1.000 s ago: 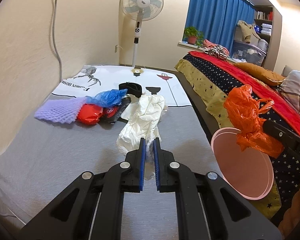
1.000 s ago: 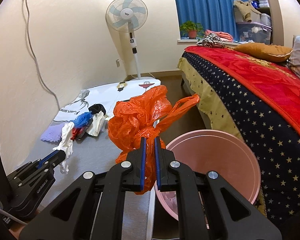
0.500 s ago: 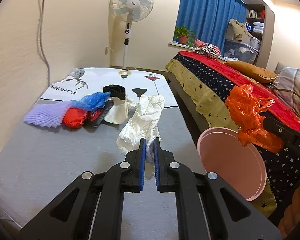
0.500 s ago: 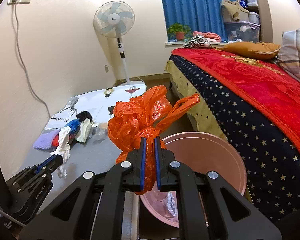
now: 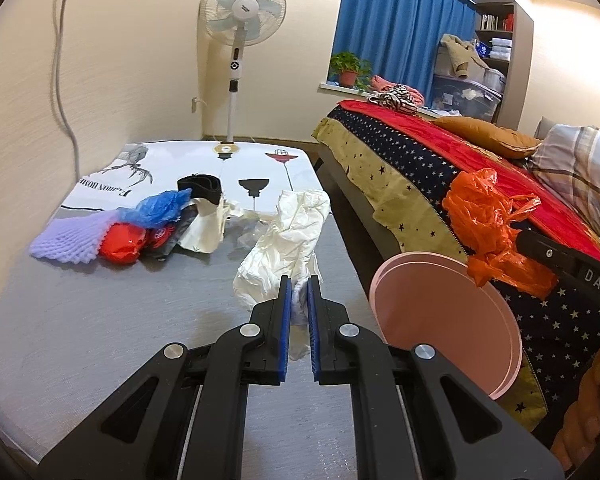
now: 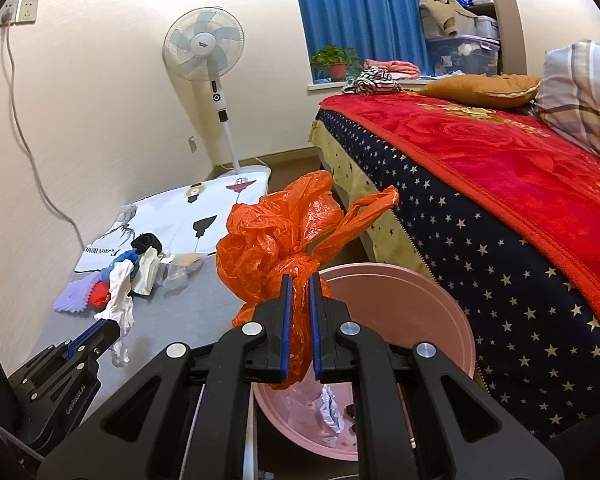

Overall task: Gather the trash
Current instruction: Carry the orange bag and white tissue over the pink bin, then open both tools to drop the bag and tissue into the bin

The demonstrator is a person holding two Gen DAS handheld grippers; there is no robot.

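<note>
My left gripper point(image 5: 298, 286) is shut on a crumpled white plastic bag point(image 5: 288, 248) and holds it above the grey mat; it also shows in the right wrist view point(image 6: 118, 300). My right gripper point(image 6: 300, 284) is shut on a crumpled orange plastic bag point(image 6: 284, 236) and holds it over the rim of the pink bin point(image 6: 400, 304). The orange bag point(image 5: 484, 220) and the pink bin point(image 5: 440, 312) also show at the right of the left wrist view. The bin holds some crumpled white trash point(image 6: 330, 408).
More trash lies on the mat at the left: a purple foam net point(image 5: 70, 236), a red bag point(image 5: 122, 242), a blue bag point(image 5: 162, 208), a black band point(image 5: 200, 184) and a white paper bag point(image 5: 208, 228). A standing fan point(image 5: 240, 32) is behind. The bed point(image 6: 500, 184) runs along the right.
Both grippers have moved right and toward the pink bin with their bags still held. The orange bag now hangs over the bin's rim.
</note>
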